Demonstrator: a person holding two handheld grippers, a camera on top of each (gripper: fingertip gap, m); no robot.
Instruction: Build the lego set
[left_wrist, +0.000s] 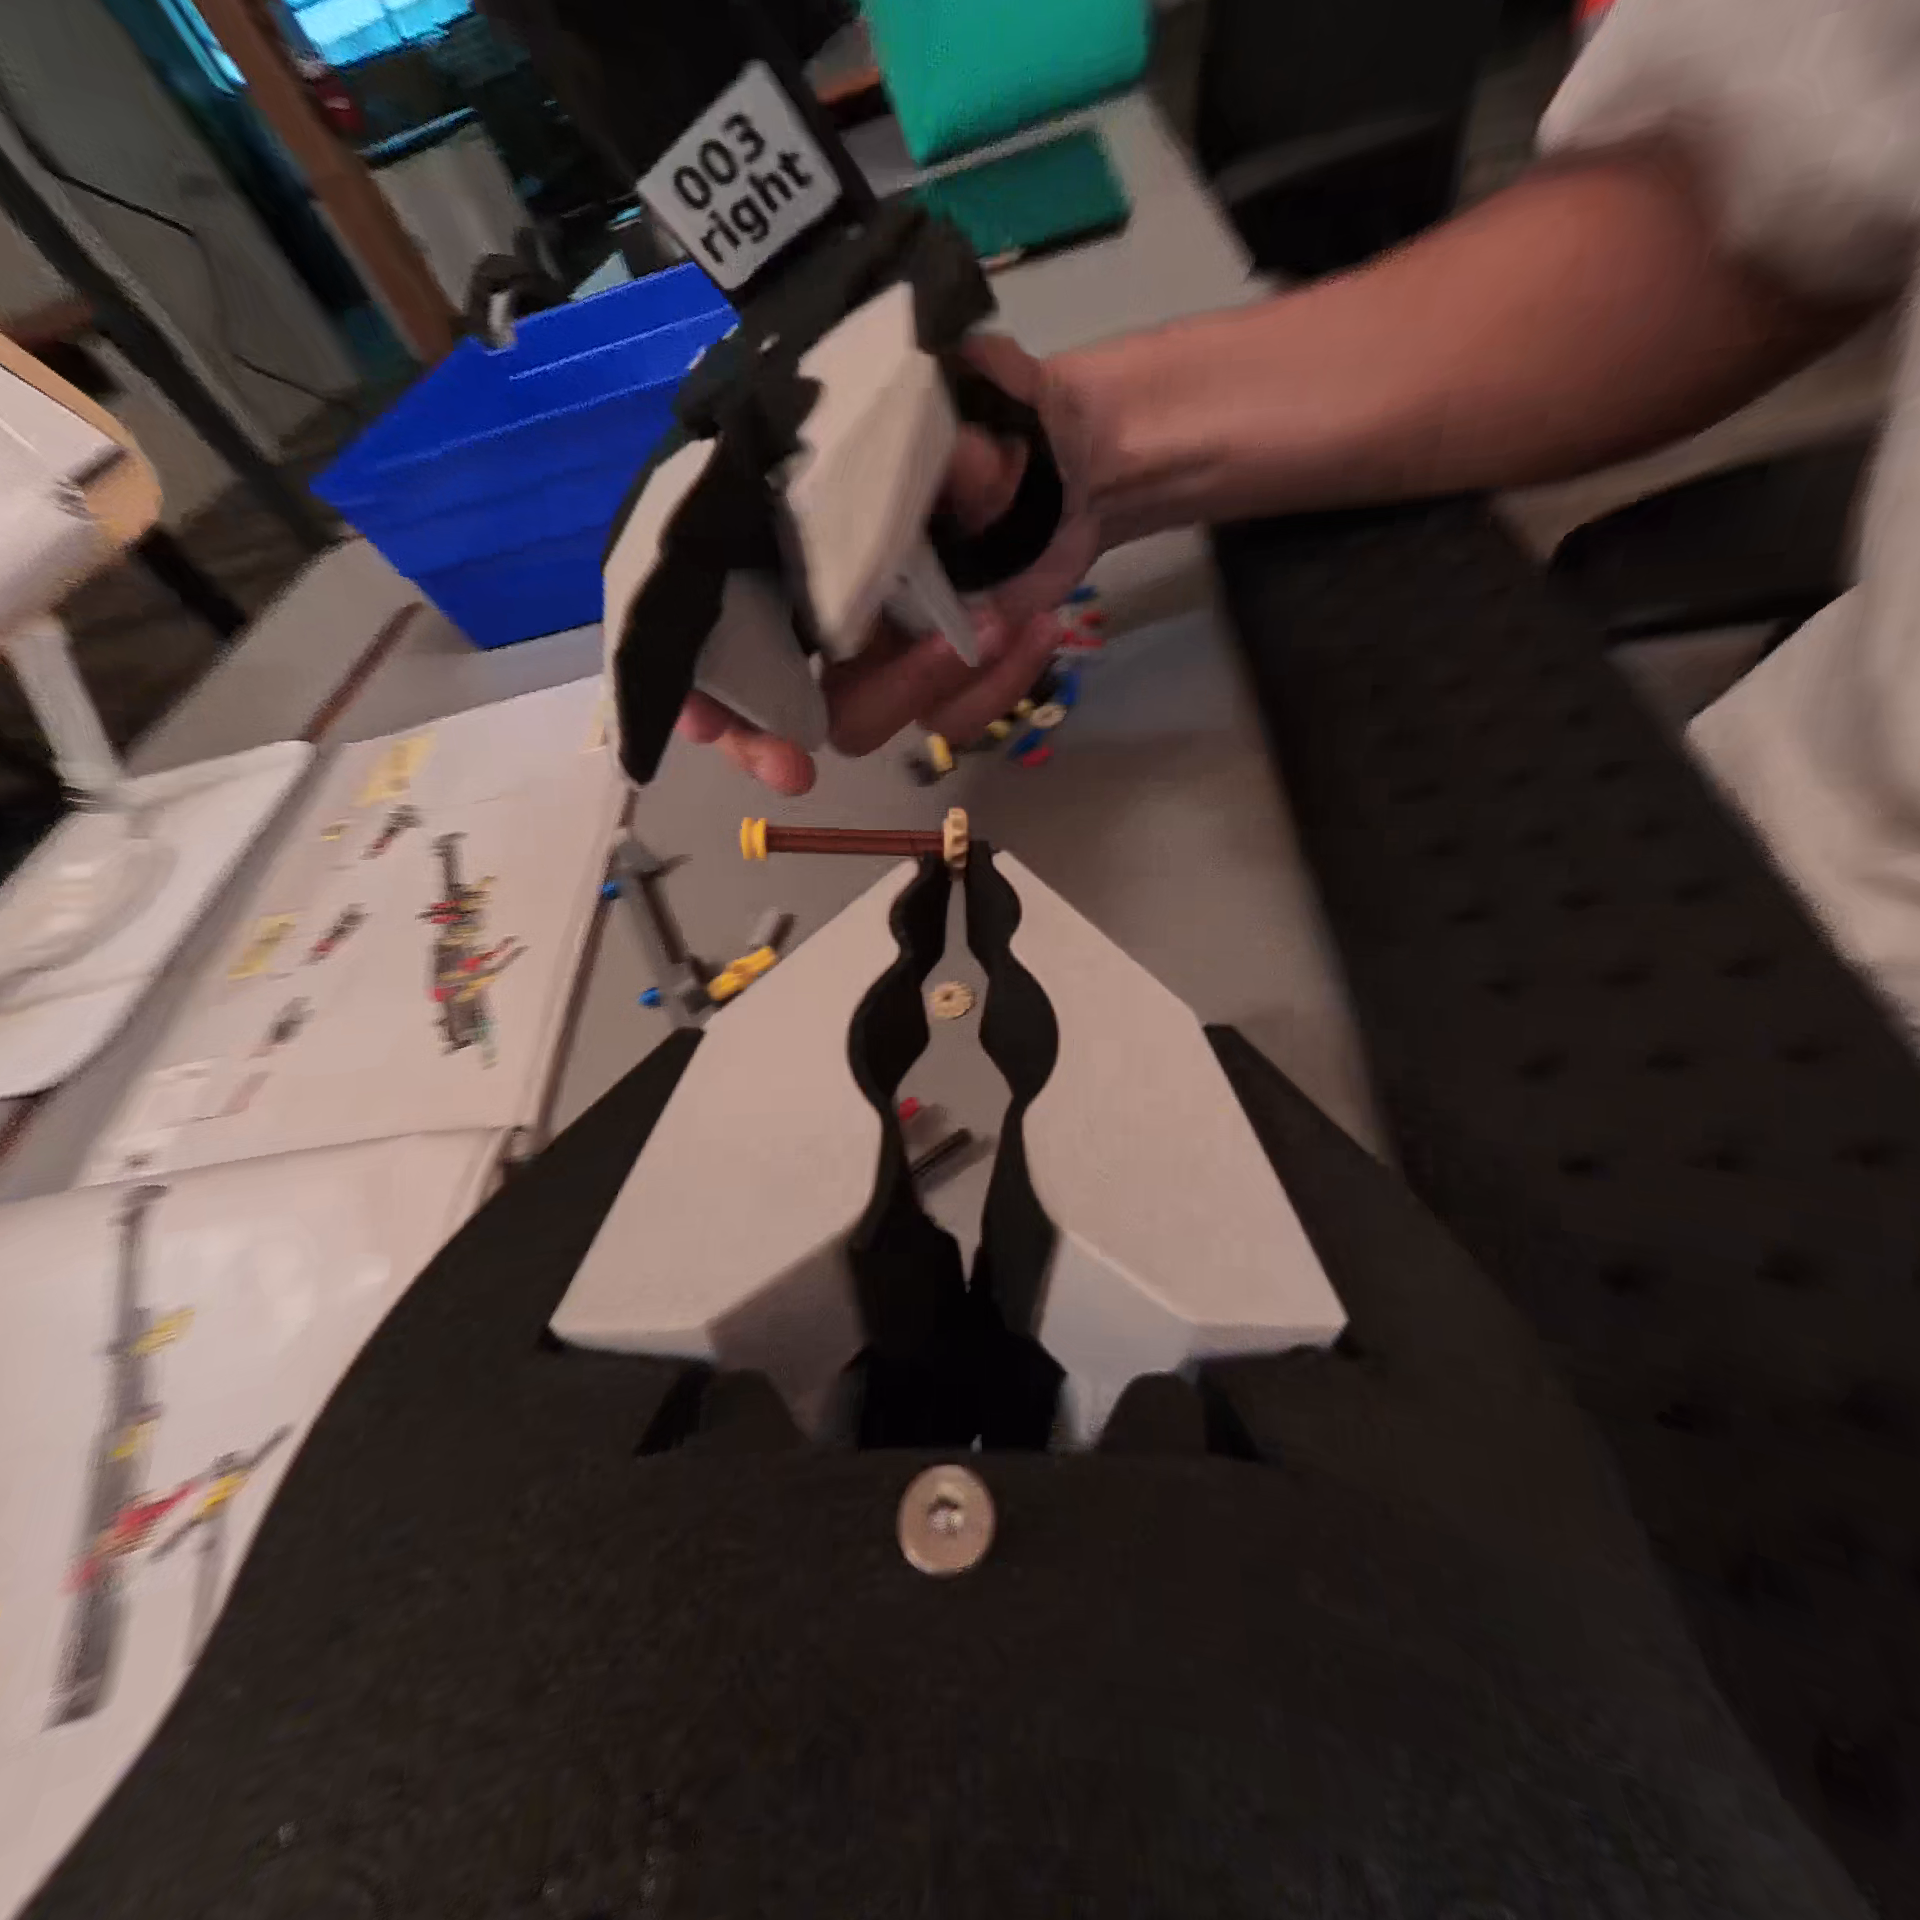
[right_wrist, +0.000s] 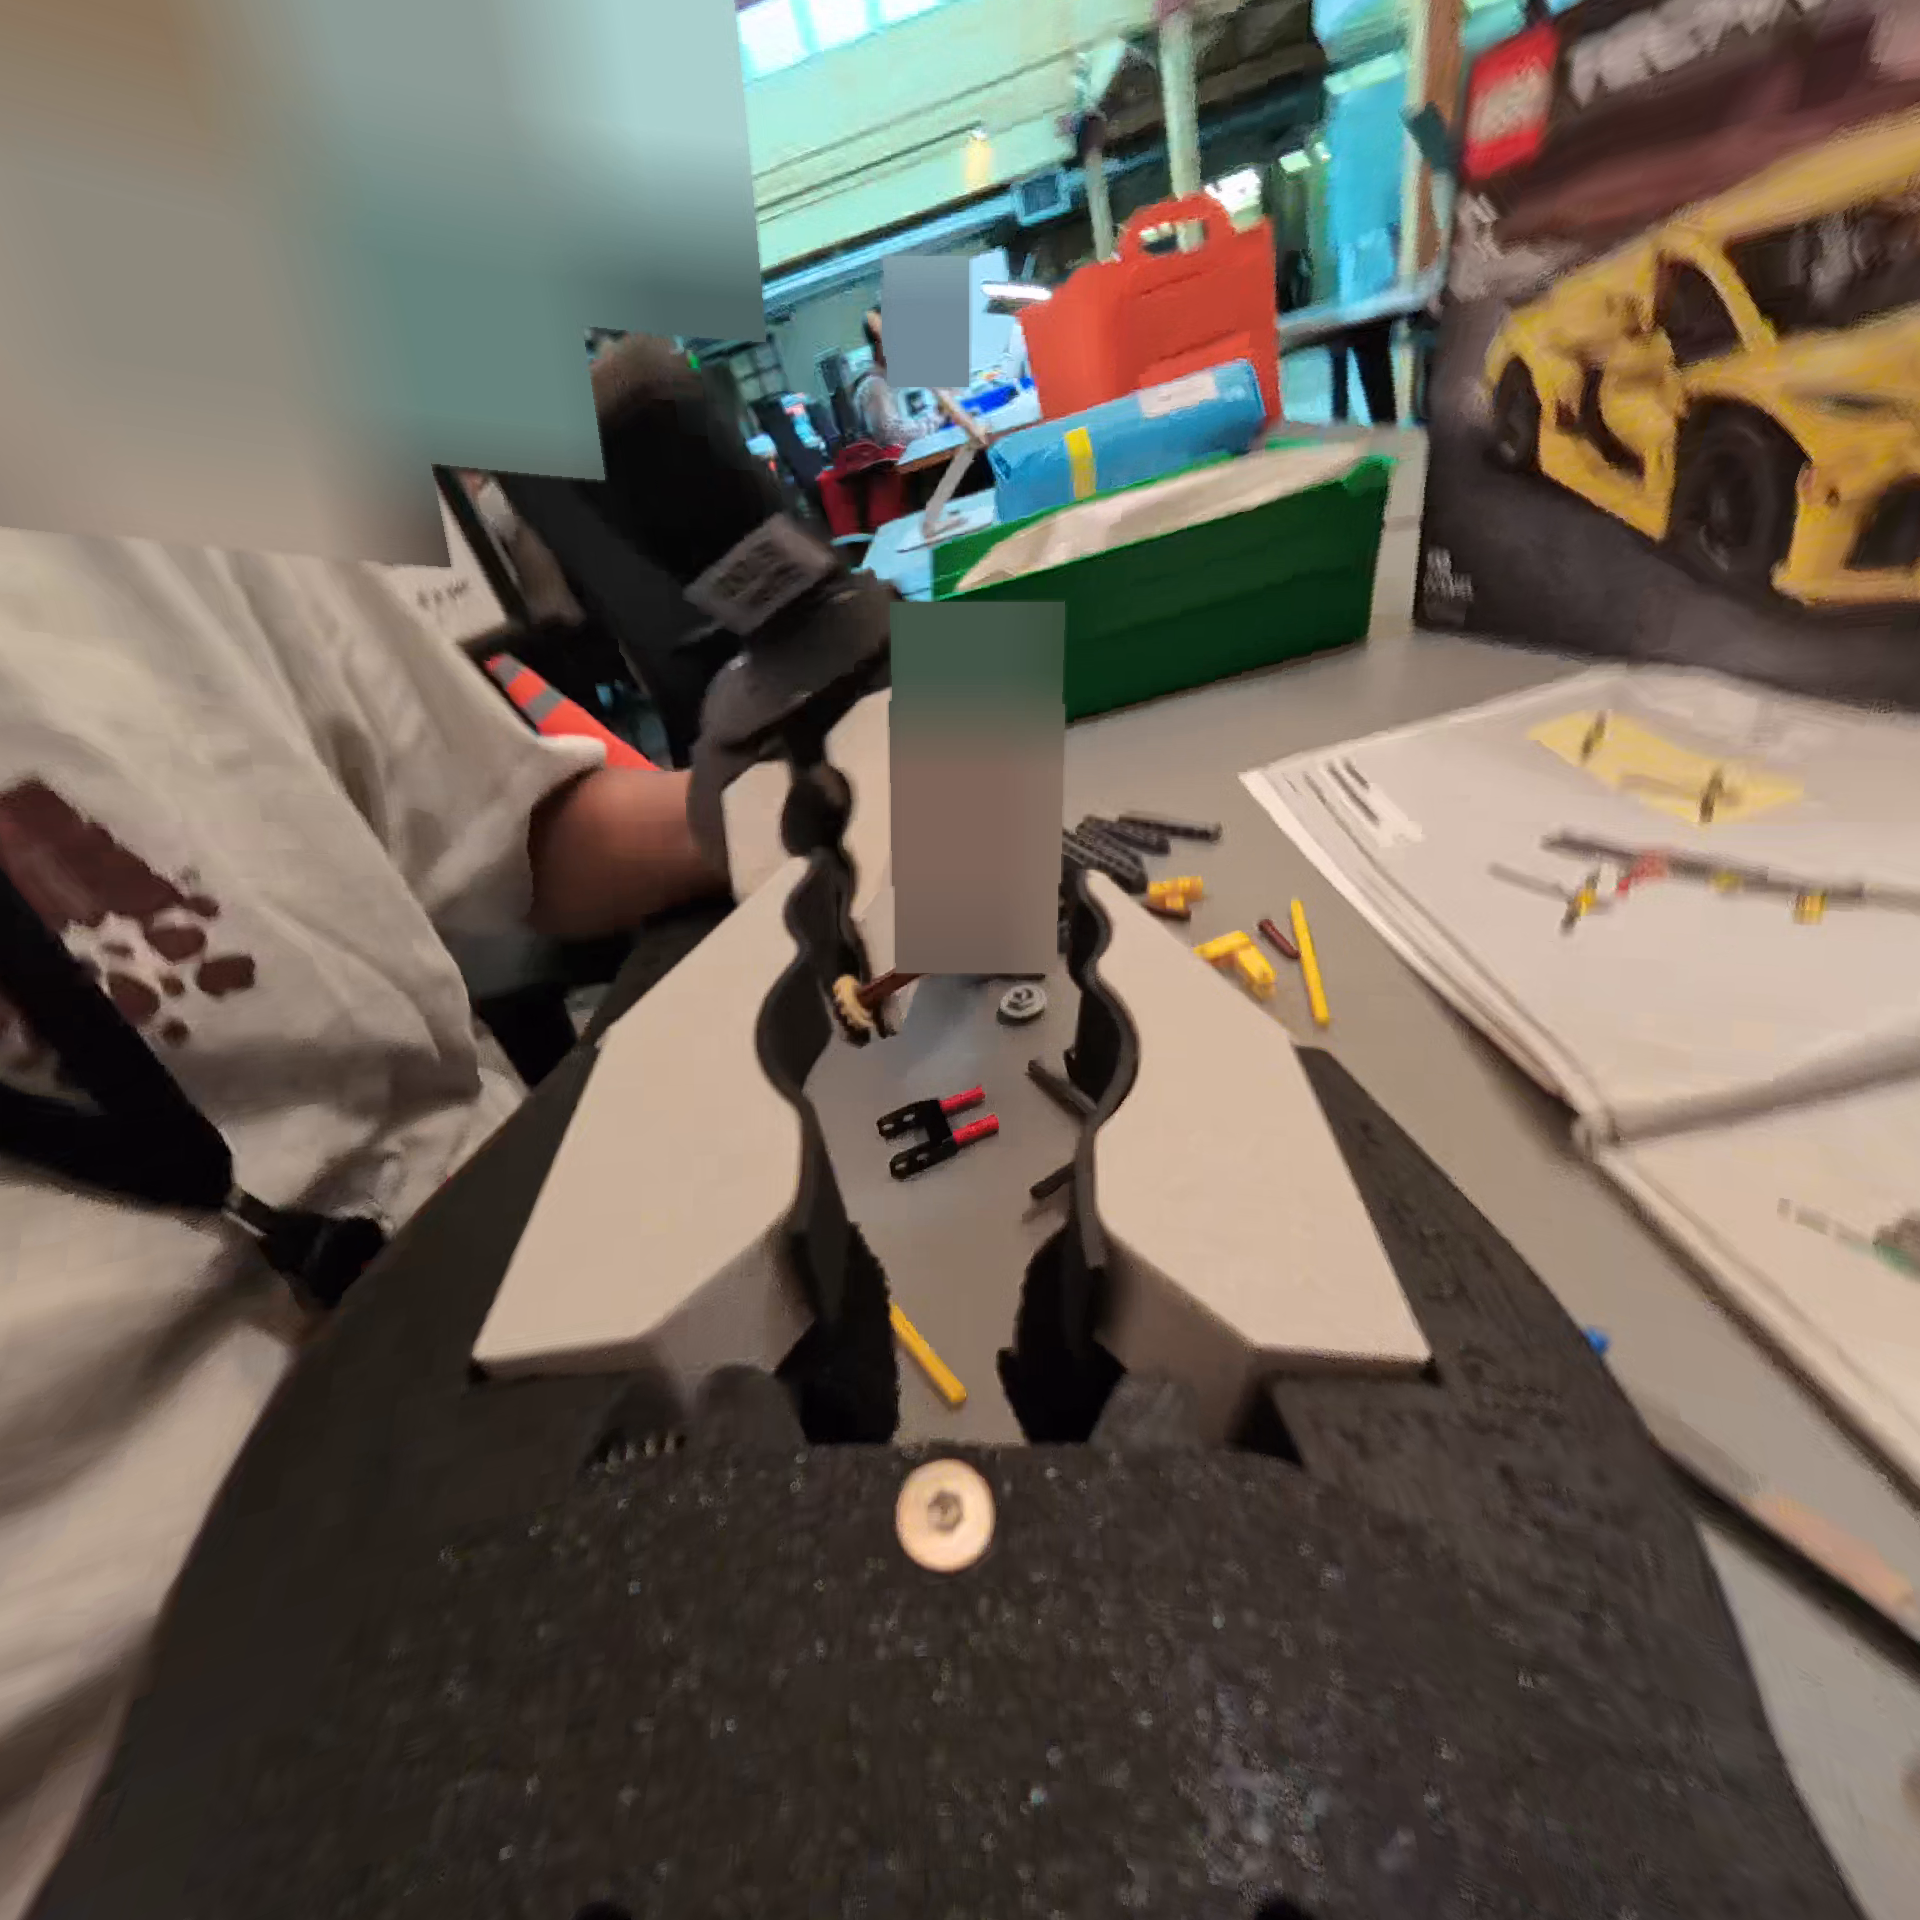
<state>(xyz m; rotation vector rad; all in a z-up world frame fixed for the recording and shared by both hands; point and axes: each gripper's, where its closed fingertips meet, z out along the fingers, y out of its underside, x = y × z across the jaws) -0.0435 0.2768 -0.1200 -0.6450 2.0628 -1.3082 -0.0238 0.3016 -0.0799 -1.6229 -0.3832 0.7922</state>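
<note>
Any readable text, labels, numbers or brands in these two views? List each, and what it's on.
I don't transcribe writing, so this lists only what bears it.
White tag on top of the right gripper: sharp black print.
Lego box: red logo and white title, blurred.
Instruction booklet: print too small to read.

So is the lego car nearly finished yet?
Not nearly. Done: a brown axle carries a yellow bush and a tan gear. In hand: the left gripper pinches it at the gear; the right gripper is open. Left: loose pieces cover the table.
</note>
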